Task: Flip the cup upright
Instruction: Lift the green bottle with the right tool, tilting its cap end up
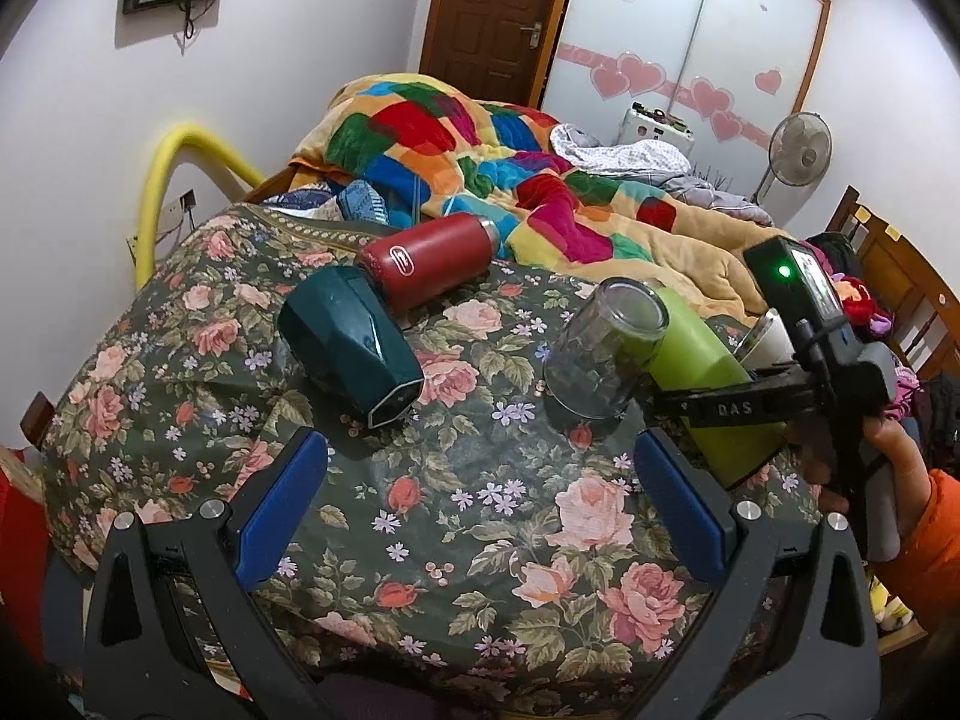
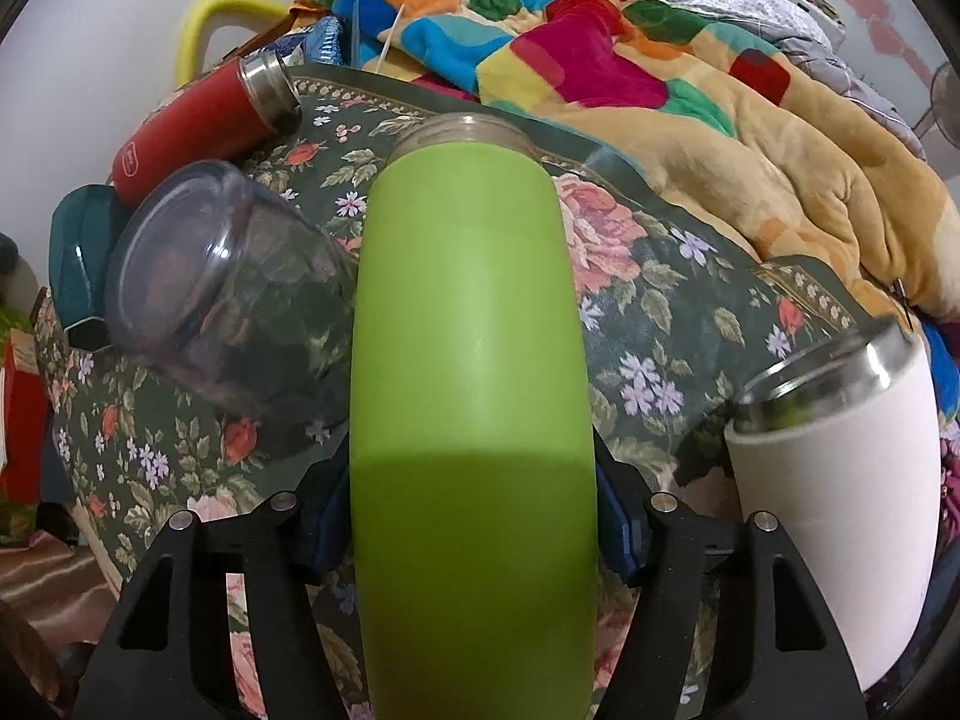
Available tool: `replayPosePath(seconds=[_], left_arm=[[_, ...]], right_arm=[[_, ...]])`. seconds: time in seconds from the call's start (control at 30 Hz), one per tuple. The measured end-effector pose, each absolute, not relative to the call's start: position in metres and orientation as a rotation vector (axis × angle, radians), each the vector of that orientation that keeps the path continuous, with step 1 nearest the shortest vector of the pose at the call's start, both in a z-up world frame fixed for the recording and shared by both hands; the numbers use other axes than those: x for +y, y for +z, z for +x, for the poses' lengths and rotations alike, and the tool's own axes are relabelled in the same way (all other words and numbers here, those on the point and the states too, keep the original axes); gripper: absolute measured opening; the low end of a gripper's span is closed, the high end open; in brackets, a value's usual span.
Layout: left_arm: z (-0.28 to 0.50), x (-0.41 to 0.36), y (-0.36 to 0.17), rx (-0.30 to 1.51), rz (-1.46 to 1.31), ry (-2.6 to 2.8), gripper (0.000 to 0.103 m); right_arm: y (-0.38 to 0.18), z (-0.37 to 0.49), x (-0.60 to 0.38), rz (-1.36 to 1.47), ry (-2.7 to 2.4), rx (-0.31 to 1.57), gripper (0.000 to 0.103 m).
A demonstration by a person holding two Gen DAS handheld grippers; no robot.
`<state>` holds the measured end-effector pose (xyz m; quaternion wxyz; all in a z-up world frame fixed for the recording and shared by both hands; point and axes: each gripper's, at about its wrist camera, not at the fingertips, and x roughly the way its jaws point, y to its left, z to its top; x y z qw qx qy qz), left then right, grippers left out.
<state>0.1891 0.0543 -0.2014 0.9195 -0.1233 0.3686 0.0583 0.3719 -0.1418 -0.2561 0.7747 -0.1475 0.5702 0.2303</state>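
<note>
our right gripper (image 2: pixel 474 516) jaws clamp the green cup (image 2: pixel 468 360); left gripper (image 1: pixel 480 480) jaws gape empty; we pivot it slowly, clear of the glass jar (image 2: pixel 228 294).

Not much readable here tbh. The right gripper (image 1: pixel 663 405) has "QAS" in pale letters on its black arm, off past the left gripper's right finger. The red bottle (image 1: pixel 429 261), lying ahead of the left finger, has a small white oval logo but I can't make it out
</note>
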Motion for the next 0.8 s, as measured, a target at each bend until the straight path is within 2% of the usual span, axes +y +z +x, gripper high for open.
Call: replayPosePath(seconds=[0.2, 0.8], left_arm=[[0.181, 0.047, -0.187, 0.732, -0.243, 0.121, 0.103], [0.143, 0.027, -0.143, 0.646, -0.207, 0.105, 0.103]], right_arm=[[-0.242, 0.356, -0.159, -0.297, 0.482, 1.204, 0.062], [-0.148, 0.262, -0.169, -0.313, 0.598, 0.971, 0.062]])
